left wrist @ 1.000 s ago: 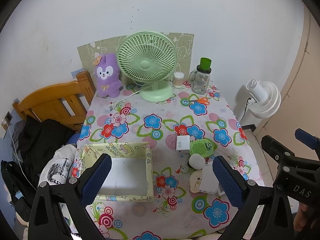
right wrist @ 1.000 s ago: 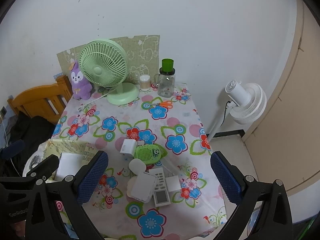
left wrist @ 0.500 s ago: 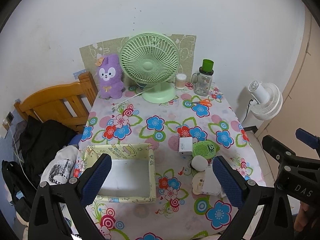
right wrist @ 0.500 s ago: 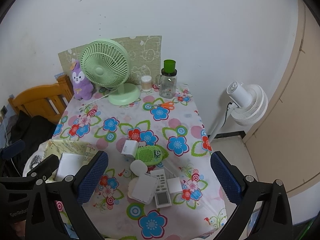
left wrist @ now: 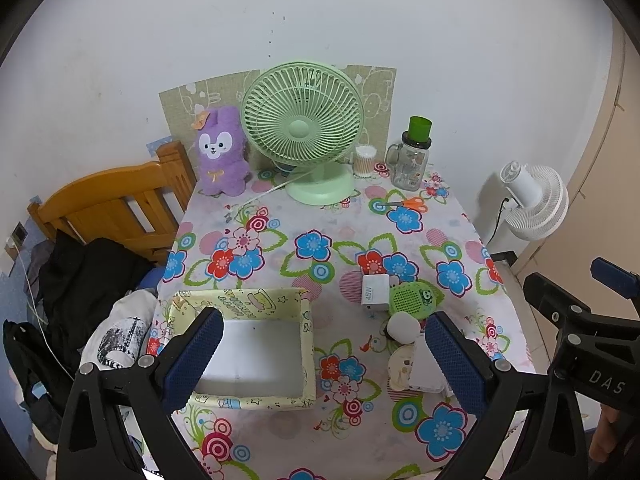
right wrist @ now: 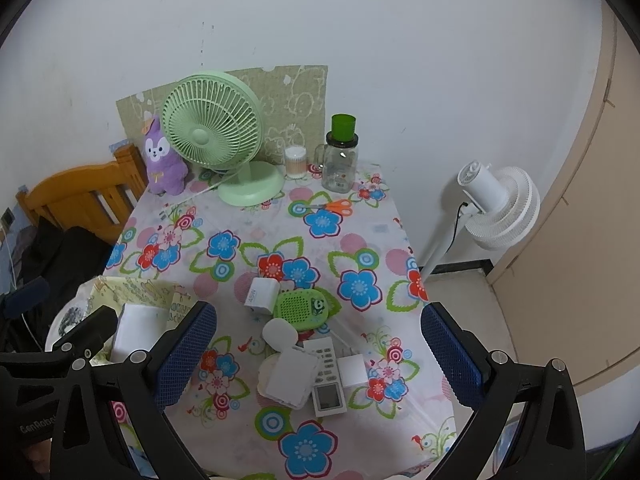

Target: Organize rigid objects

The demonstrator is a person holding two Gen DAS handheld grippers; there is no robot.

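Several small hard items lie bunched on the near right part of the table [right wrist: 352, 240]: a white charger [right wrist: 261, 290] touching a green perforated case [right wrist: 306, 306], a white round puck [right wrist: 279, 333] just below them, then a white square box [right wrist: 291, 376] overlapping a remote control [right wrist: 326, 376], with a small white cube [right wrist: 353, 371] just beside it. The yellow patterned box [left wrist: 248, 348] where they probably belong sits well apart on the near left, open-topped and, as far as the left wrist view shows, with nothing in it.

Your risk is the crowding. Because the pieces touch or overlap, closing on one could nudge a neighbour, and the remote or the cube sits near enough to the table's front right edge to slide off. The box's walls look thin and a little bowed, so a careless drop might fold one inward.

You hold both tools high above the table, looking down at a slant. Your right gripper [right wrist: 318, 354] hangs over the cluster with its jaws spread wide and nothing between them. Your left gripper [left wrist: 320, 356] hovers over the box's right wall, equally wide and holding nothing.
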